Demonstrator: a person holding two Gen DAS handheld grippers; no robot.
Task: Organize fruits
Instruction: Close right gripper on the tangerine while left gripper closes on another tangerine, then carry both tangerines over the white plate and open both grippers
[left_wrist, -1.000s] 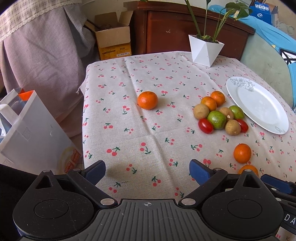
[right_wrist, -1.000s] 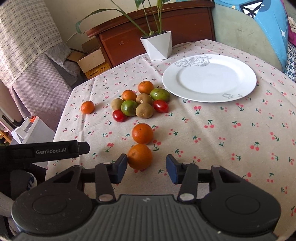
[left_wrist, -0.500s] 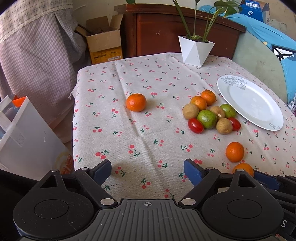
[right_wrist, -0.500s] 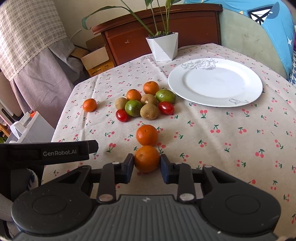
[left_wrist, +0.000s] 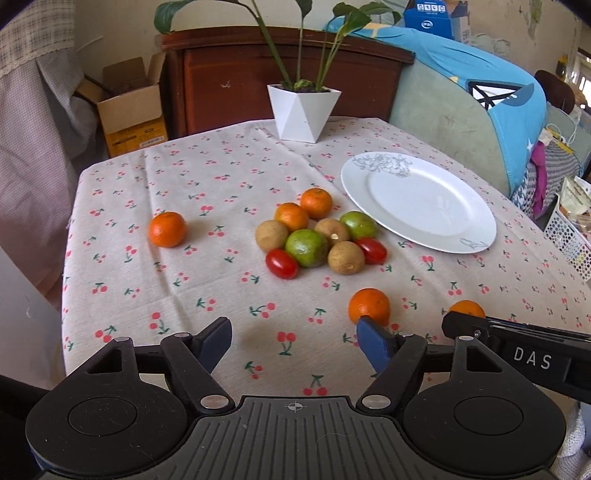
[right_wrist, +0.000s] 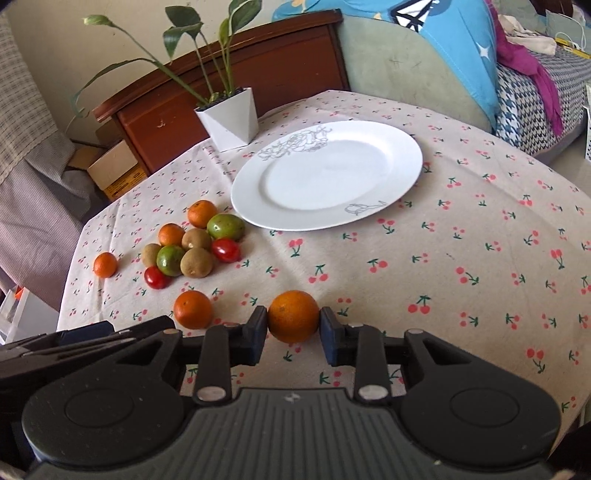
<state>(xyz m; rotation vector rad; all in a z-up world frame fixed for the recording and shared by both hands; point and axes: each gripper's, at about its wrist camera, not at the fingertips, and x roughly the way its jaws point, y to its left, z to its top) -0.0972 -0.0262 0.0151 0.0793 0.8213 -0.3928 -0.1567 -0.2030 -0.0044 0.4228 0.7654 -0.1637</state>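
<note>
My right gripper is shut on an orange, both pads pressed to its sides just over the cherry-print cloth. A second orange lies to its left. The white plate stands bare beyond it. A cluster of small oranges, green fruits, brown fruits and red tomatoes lies left of the plate. A lone orange sits further left. My left gripper hangs over bare cloth, jaws closing with nothing between them. Its right fingertip is just in front of the second orange.
A white pot with a plant stands at the table's far edge, before a wooden cabinet. A cardboard box sits on the floor at left, and a blue-covered sofa flanks the right. The cloth drops off at the table's left edge.
My right gripper shut on the near orange and carried it right, away from the second orange. The left jaws narrowed, and the left view swung right towards the fruit cluster.
</note>
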